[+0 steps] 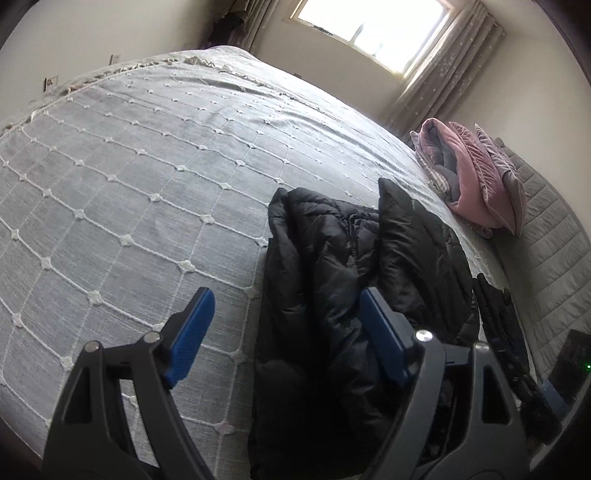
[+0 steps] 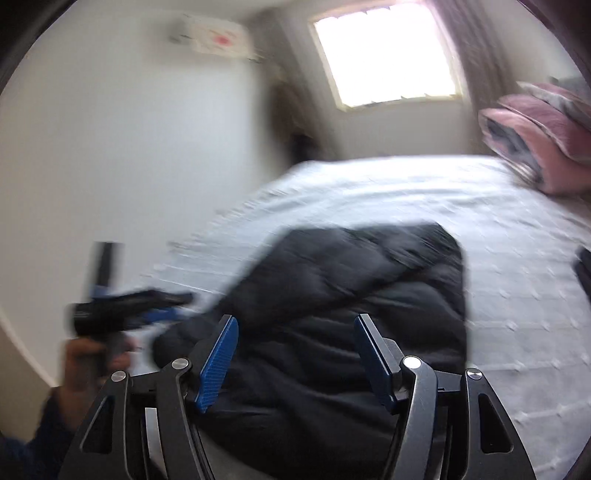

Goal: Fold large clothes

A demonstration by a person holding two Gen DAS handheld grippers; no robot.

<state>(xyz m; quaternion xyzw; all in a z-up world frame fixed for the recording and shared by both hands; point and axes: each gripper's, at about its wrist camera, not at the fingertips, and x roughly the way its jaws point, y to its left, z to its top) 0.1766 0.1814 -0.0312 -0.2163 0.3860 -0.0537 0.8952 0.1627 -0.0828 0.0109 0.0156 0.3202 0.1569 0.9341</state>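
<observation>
A black puffer jacket lies bunched on the grey bedspread near the bed's front edge. In the blurred right wrist view the jacket looks like a rough folded block. My left gripper is open, its blue pads standing wide over the jacket's left edge without pressing on it. My right gripper is open just above the jacket's near side, with nothing pinched. The right wrist view also shows the left gripper, blurred, held by a hand at the jacket's left end.
A pile of pink and grey folded bedding sits at the right side of the bed, also seen as bedding. Another dark item lies right of the jacket. A window with curtains is on the far wall.
</observation>
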